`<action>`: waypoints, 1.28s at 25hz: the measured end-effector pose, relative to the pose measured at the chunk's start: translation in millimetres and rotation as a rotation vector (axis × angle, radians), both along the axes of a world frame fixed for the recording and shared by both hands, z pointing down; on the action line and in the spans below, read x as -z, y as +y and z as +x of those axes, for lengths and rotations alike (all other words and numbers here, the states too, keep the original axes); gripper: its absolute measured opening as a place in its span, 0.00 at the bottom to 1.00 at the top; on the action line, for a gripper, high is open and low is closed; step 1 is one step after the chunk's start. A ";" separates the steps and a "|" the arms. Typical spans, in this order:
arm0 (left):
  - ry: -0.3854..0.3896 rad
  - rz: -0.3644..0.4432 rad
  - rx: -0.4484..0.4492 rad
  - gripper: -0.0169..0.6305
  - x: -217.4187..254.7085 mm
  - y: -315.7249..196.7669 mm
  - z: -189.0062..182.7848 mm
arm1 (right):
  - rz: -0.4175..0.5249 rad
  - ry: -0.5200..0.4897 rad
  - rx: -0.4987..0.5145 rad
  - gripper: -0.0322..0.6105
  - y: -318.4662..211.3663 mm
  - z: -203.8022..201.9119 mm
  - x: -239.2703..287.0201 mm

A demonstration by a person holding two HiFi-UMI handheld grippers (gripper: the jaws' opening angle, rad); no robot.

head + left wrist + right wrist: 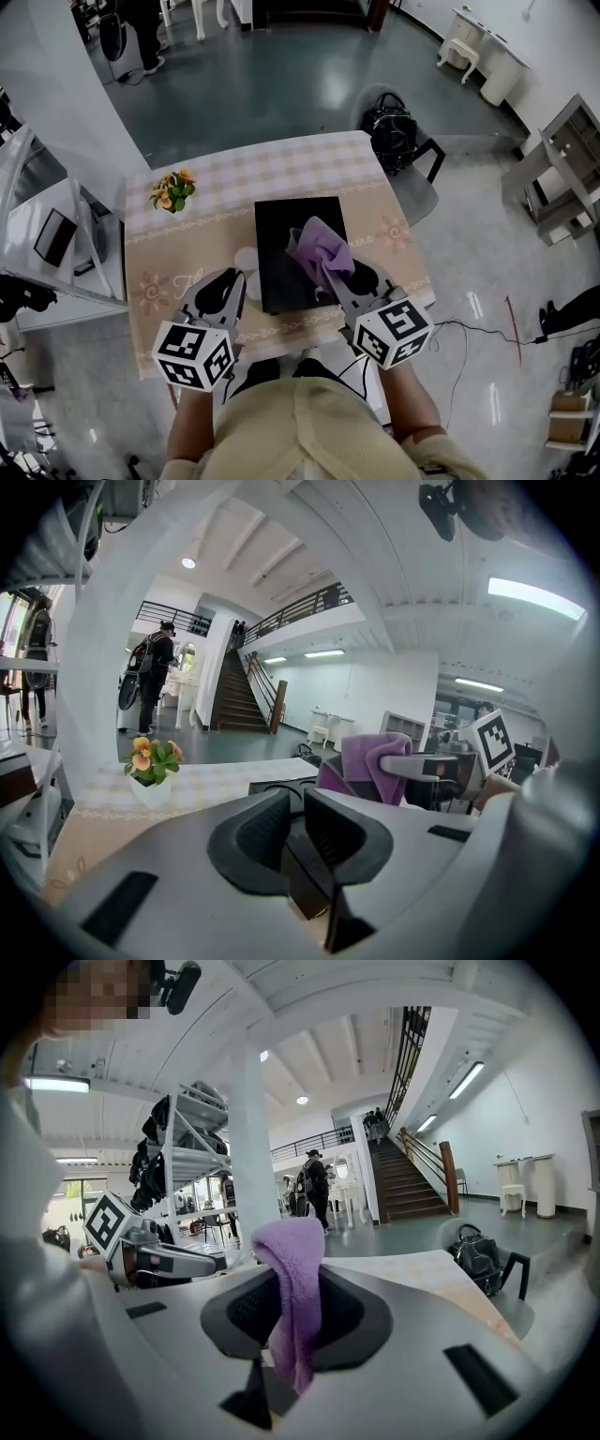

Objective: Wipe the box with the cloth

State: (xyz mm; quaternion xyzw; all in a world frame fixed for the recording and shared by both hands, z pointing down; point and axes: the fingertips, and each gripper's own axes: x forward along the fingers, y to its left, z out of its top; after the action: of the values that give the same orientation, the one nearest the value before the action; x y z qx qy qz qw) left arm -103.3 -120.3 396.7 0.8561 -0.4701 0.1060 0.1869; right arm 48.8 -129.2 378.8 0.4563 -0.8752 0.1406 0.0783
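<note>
A flat black box (281, 234) lies in the middle of a table with a checked cloth (272, 169). A purple cloth (319, 242) hangs bunched over the box's right half. My right gripper (330, 274) is shut on it, and the cloth (295, 1260) rises out from between its jaws. My left gripper (225, 279) is just left of the box's near corner, apart from it. Its jaws stand a narrow slit apart with nothing between them (295, 827). In the left gripper view the box (281, 785) and the purple cloth (370, 761) lie ahead to the right.
A small pot of orange flowers (172, 192) stands at the table's far left. A white round thing (246, 258) sits by the box's left edge, close to my left gripper. A chair with a black bag (389, 127) is beyond the far right corner.
</note>
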 end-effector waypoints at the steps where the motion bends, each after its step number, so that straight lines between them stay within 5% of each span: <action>1: 0.001 0.000 0.000 0.12 -0.2 -0.1 0.2 | 0.001 0.001 -0.001 0.20 -0.2 0.4 -0.1; 32: 0.018 -0.032 -0.046 0.12 -9.9 2.2 15.5 | -0.017 -0.002 -0.029 0.20 -5.7 9.2 -10.3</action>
State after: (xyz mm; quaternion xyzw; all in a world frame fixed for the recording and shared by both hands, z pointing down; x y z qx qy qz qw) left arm -87.8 -118.1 406.6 0.8644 -0.4470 0.1100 0.2022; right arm 58.0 -134.9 389.0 0.4680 -0.8674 0.1495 0.0790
